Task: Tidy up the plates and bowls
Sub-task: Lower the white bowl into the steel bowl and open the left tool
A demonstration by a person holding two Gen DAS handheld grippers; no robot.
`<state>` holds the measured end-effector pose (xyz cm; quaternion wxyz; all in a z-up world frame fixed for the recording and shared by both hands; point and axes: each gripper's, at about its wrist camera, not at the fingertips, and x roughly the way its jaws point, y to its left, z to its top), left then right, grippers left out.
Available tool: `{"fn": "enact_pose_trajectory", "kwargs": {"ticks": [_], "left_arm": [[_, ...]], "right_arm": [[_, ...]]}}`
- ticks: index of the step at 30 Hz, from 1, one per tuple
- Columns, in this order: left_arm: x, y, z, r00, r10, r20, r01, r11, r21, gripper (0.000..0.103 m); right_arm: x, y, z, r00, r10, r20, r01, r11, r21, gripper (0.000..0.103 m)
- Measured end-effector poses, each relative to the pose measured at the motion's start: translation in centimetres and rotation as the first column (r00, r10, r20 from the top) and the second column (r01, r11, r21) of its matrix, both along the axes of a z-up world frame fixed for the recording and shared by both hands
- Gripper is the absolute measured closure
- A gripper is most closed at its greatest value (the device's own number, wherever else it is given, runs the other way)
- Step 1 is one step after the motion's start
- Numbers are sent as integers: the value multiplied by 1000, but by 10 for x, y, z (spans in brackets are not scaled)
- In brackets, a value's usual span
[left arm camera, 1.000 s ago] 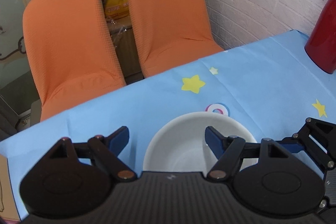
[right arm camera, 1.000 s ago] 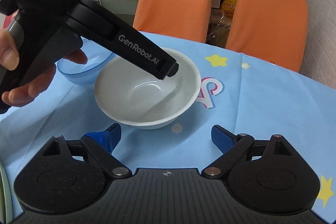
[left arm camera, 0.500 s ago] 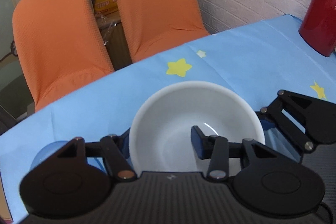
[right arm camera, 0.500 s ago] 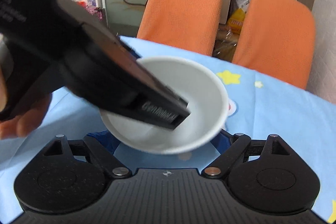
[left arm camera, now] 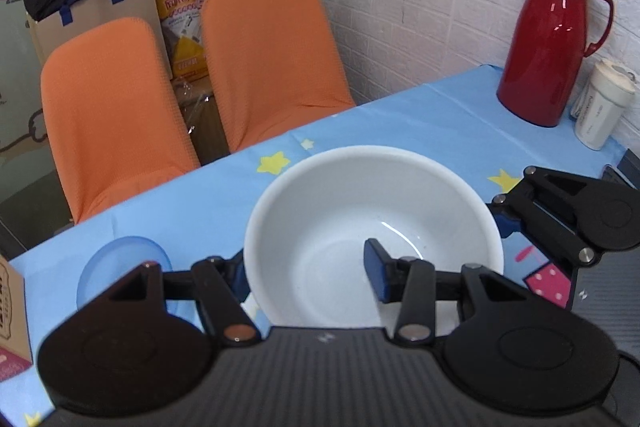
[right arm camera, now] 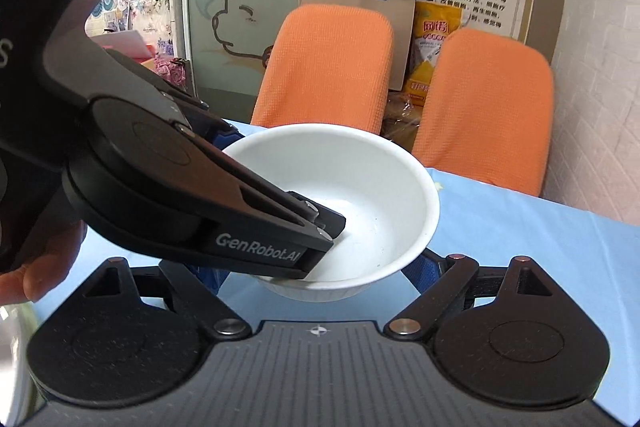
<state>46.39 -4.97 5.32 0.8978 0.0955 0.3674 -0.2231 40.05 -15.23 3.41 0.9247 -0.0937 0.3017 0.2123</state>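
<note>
A white bowl (left arm camera: 372, 223) is held above the blue star tablecloth (left arm camera: 420, 123). My left gripper (left arm camera: 308, 271) is shut on its near-left rim, one finger inside the bowl and one outside. In the right wrist view the bowl (right arm camera: 360, 187) hangs tilted, and the left gripper (right arm camera: 324, 227) reaches in from the left. My right gripper (right arm camera: 316, 267) is open, its fingers spread under the bowl and not touching it. A translucent blue bowl (left arm camera: 120, 267) sits on the table at the left, below the white bowl.
A red thermos jug (left arm camera: 548, 39) and a white tumbler (left arm camera: 600, 103) stand at the back right against the brick wall. Two orange chairs (left arm camera: 272, 55) stand behind the table. A cardboard box edge (left arm camera: 12, 311) is at the far left.
My left gripper closed on the white bowl's rim and lifted it off the table, tilting it. The right gripper moved in under the raised bowl.
</note>
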Motion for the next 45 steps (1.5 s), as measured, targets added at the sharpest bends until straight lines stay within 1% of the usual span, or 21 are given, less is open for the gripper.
{"fn": "enact_pose_trajectory", "kwargs": {"ticks": [5, 10, 14, 19, 22, 25, 28, 30, 33, 34, 35, 39, 43, 45], "left_arm": [[-62, -10, 11, 1000, -28, 8, 28, 999, -28, 58], [-115, -17, 8, 998, -63, -5, 62, 997, -47, 58], [-157, -22, -5, 996, -85, -12, 84, 995, -47, 58], [-186, -25, -33, 994, -96, -51, 95, 995, -35, 58], [-193, -24, -45, 993, -95, -75, 92, 995, -34, 57], [-192, -22, -53, 990, -89, -106, 84, 995, -47, 56], [-189, -20, -56, 990, -82, -114, 75, 995, -68, 53], [-188, -20, -56, 990, -82, -117, 74, 995, -70, 50], [-186, -21, -55, 989, -82, -122, 74, 995, -72, 40], [-186, -21, -55, 989, -81, -124, 72, 995, -74, 34], [-185, -22, -54, 988, -82, -128, 73, 994, -78, 32], [-184, -22, -51, 988, -80, -130, 70, 994, -80, 26], [-183, -20, -41, 992, -64, -106, 54, 994, -95, 22], [-183, -17, -34, 995, -49, -89, 39, 994, -102, 22]], "right_arm": [[-63, -4, 12, 1000, -22, 22, 22, 1000, 5, 27], [-119, -2, 13, 998, -52, 20, 51, 999, 14, 27], [-159, 4, 5, 998, -65, 9, 65, 998, 12, 27], [-192, 5, -16, 996, -84, -30, 85, 996, 25, 27], [-200, 5, -28, 995, -87, -56, 89, 996, 32, 27], [-201, 5, -34, 994, -79, -73, 81, 996, 23, 27], [-202, 6, -35, 995, -78, -65, 79, 997, 6, 26], [-212, 3, -37, 996, -73, -57, 73, 997, -2, 26], [-219, 1, -38, 996, -68, -51, 68, 998, -10, 26], [-222, 0, -38, 997, -68, -47, 68, 998, -11, 26], [-223, -1, -37, 997, -69, -45, 68, 998, -9, 26], [-227, -5, -32, 994, -91, -55, 91, 996, -14, 25], [-236, -17, -27, 992, -112, -66, 113, 993, 16, 25], [-242, -24, -24, 990, -120, -71, 123, 992, 31, 25]]}}
